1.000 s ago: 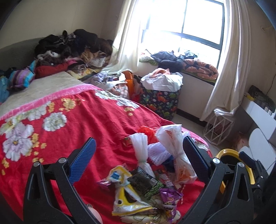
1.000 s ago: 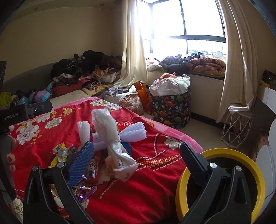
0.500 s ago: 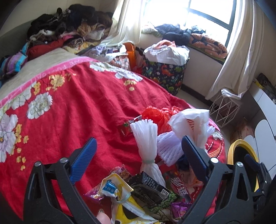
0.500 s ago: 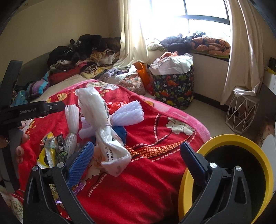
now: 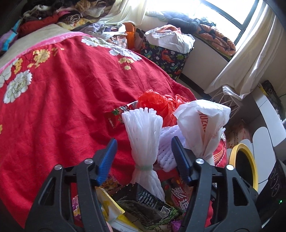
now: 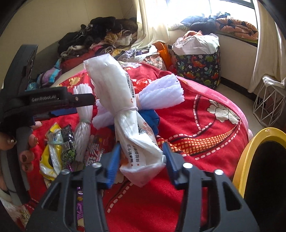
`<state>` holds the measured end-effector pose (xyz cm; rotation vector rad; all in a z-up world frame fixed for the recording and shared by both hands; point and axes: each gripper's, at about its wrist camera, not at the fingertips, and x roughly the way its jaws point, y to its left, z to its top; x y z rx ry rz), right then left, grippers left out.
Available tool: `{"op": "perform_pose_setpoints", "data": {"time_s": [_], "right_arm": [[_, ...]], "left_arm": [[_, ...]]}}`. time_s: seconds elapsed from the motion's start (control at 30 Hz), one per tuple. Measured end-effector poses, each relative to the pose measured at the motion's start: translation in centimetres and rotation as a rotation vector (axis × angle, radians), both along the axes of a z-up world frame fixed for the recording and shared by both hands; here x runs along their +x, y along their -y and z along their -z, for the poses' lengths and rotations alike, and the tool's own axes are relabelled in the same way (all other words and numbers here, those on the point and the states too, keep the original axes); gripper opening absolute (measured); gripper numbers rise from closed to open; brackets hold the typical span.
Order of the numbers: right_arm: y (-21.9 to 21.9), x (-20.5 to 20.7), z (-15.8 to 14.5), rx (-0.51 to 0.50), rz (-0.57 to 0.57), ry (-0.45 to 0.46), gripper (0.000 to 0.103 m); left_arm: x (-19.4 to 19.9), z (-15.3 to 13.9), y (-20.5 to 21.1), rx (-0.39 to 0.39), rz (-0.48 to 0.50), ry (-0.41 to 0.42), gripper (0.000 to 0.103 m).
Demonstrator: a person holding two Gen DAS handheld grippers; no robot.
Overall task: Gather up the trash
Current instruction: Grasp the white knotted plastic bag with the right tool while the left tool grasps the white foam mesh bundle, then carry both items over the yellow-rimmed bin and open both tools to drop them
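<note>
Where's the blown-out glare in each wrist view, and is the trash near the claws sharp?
Left wrist: window blown out at upper right; white foam net bundle stays sharp; edges bend from fisheye. Right wrist: window blown out at top; printed text on white plastic bag legible; dark vignette in the corners.

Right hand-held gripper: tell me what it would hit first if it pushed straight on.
The right hand-held gripper would first meet the tied white plastic bag, whose lower end already lies between its closing jaws. Whether the pads touch it yet is unclear.
</note>
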<state>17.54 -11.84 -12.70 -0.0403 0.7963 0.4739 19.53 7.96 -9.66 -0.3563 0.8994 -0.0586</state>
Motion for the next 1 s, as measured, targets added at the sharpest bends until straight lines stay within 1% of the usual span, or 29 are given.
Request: {"op": "perform_pose_setpoints", "data": {"time_s": [0.03, 0.07, 0.13, 0.2, 0.3, 0.47, 0.6, 0.77, 1.0], "right_arm": [[0.2, -0.2, -0.1, 0.011, -0.004, 0.005, 0.039], [0.3, -0.4, -0.2, 0.018, -0.006, 0.011, 0.038], [0.6, -0.8, -0.3, 0.025, -0.005, 0.022, 0.037], [1.2, -1.1, -0.6, 0.047, 0.003, 0.025, 0.037], [2.0, -1.8, -1.2, 0.069, 0.010, 0.043, 0.036], [3.4, -2.9, -2.9, 0.093, 0.025, 0.090, 0.036], [4.7, -3.2, -4.2, 0.111, 0.056, 0.105, 0.036], [6.3, -3.7, -5.2, 0.125, 0.087, 0.126, 0.036], [8.4, -4.6, -6.1, 0.130, 0.129, 0.164, 0.036]], "left_arm": [[0.0, 0.1, 0.0, -0.007, 0.002, -0.002, 0.040], [0.0, 0.1, 0.1, -0.014, 0.003, 0.000, 0.035], [0.0, 0.0, 0.2, -0.022, 0.002, 0.012, 0.018], [-0.3, -0.4, 0.3, -0.035, 0.005, 0.029, 0.014], [-1.0, -1.3, 0.5, -0.043, 0.004, 0.072, 0.013], [-2.6, -3.8, 1.2, -0.041, 0.007, 0.164, 0.013], [-3.6, -5.8, 1.9, -0.047, 0.013, 0.236, 0.013], [-4.0, -7.5, 3.2, -0.050, 0.030, 0.299, 0.013], [-4.0, -8.8, 5.3, -0.049, 0.069, 0.326, 0.013]]}}
